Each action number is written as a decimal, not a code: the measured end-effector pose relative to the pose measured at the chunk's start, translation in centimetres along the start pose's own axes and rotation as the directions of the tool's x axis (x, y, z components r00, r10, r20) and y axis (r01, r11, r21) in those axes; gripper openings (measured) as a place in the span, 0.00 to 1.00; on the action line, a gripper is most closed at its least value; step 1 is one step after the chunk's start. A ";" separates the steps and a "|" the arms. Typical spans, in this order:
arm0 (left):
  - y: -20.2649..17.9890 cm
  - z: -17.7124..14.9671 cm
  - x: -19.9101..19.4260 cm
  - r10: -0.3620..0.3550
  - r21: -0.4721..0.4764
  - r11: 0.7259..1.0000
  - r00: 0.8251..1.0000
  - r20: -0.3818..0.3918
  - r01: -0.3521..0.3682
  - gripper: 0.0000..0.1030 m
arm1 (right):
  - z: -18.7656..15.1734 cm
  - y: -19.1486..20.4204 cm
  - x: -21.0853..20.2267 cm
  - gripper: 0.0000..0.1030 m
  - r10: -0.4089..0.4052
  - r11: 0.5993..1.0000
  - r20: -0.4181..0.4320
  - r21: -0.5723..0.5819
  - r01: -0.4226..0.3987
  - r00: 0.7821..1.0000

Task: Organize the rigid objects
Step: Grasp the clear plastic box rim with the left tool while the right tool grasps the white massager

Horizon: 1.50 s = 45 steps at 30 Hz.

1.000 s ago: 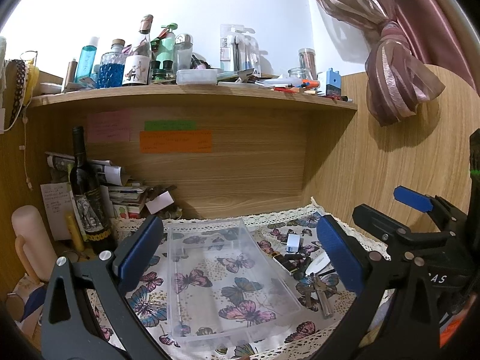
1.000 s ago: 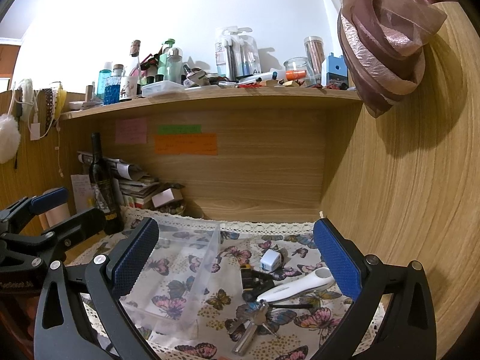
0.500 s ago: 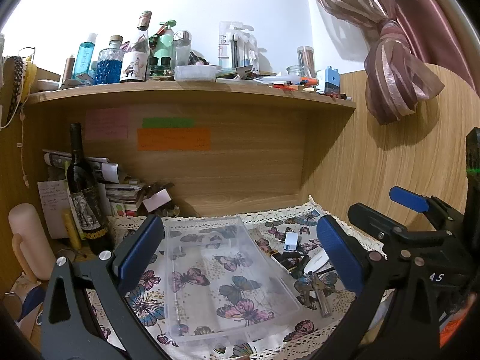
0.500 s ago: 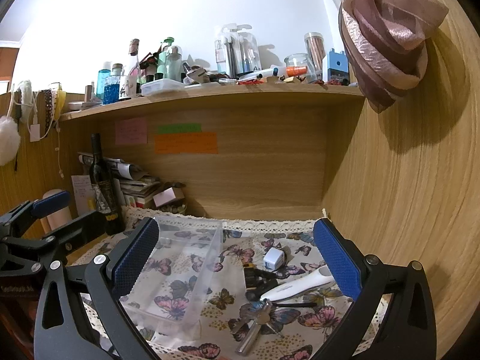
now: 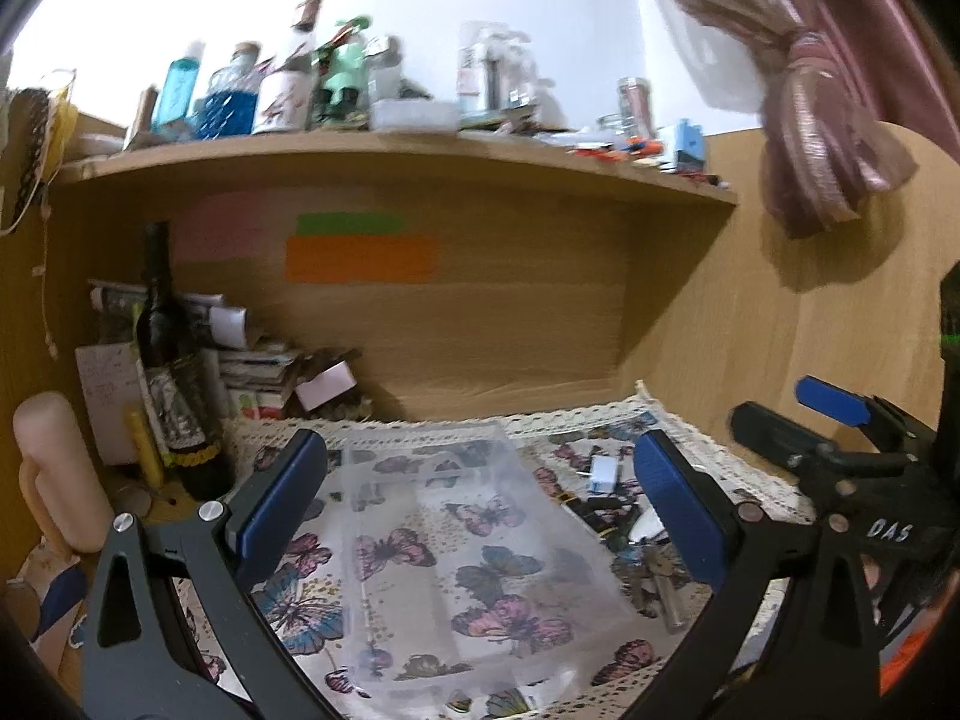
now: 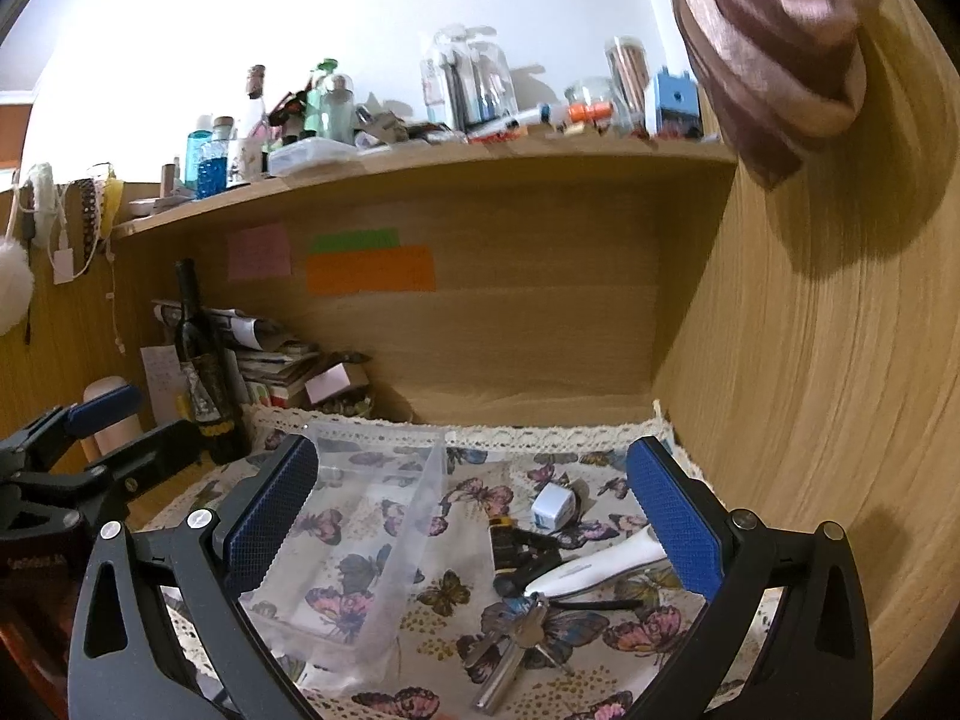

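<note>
A butterfly-print cloth (image 6: pixel 456 594) with a lace edge covered the desk. On it, left, sat a clear plastic tray (image 6: pixel 384 540); right of that lay a small white cube (image 6: pixel 553 507), a white-handled tool (image 6: pixel 591 570) and, nearest, some keys (image 6: pixel 516 642). Far left stood a dark bottle (image 6: pixel 201 372).

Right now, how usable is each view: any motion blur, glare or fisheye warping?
Left wrist view: motion blur smears the shelf bottles and curtain; the clear tray is soft. Right wrist view: sharper on the keys and white cube, but the curtain is blurred. Both: bright white wall, bowed shelf edge, dark corners.
</note>
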State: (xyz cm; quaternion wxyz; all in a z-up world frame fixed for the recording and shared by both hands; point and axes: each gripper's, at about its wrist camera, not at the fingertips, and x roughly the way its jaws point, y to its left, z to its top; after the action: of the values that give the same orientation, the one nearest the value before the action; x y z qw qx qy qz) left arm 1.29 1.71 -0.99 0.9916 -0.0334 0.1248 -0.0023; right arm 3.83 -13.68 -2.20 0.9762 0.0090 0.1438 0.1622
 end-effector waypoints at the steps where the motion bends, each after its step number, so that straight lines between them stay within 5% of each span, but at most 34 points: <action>1: 0.5 -0.1 0.4 0.007 -0.010 1.000 1.000 -0.012 -0.007 1.00 | -0.1 -0.3 0.4 1.00 -0.005 1.000 -0.013 0.007 0.005 1.000; 5: 2.5 -0.3 2.0 0.029 -0.055 0.998 0.997 -0.074 -0.033 0.81 | -0.6 -1.4 2.0 0.96 -0.018 1.000 -0.069 0.018 0.020 0.997; 10: 5.5 -1.1 5.0 0.039 -0.085 0.995 0.978 -0.205 -0.057 0.70 | -1.4 -2.9 4.0 0.81 -0.074 0.997 -0.153 0.010 0.077 0.985; 14: 7.9 -2.0 7.8 0.043 -0.094 0.993 0.944 -0.328 -0.078 0.50 | -2.1 -4.3 5.5 0.73 -0.108 0.993 -0.220 0.023 0.116 0.970; 19: 9.2 -3.1 10.3 0.021 -0.091 0.994 0.907 -0.420 -0.065 0.43 | -3.2 -5.7 7.6 0.60 -0.151 0.986 -0.313 0.018 0.165 0.938; 27: 9.8 -5.0 13.9 -0.022 -0.099 0.994 0.842 -0.539 -0.037 0.29 | -5.6 -8.1 9.6 0.58 -0.188 0.971 -0.427 0.053 0.232 0.884; 33: 10.7 -5.8 15.5 -0.111 -0.189 0.982 0.789 -0.604 -0.007 0.21 | -6.8 -10.1 11.6 0.58 -0.187 0.958 -0.516 0.092 0.271 0.836; 45: 10.1 -6.1 15.9 -0.095 -0.139 0.990 0.787 -0.610 0.012 0.17 | -7.3 -13.5 17.4 0.58 -0.083 0.925 -0.629 0.241 0.295 0.773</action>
State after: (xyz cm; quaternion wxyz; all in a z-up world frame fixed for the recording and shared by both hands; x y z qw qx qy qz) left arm 15.16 11.16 -11.47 0.8923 -0.0976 0.4394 -0.0330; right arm 21.76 -21.10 -14.94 0.8736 0.1029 0.4747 0.0299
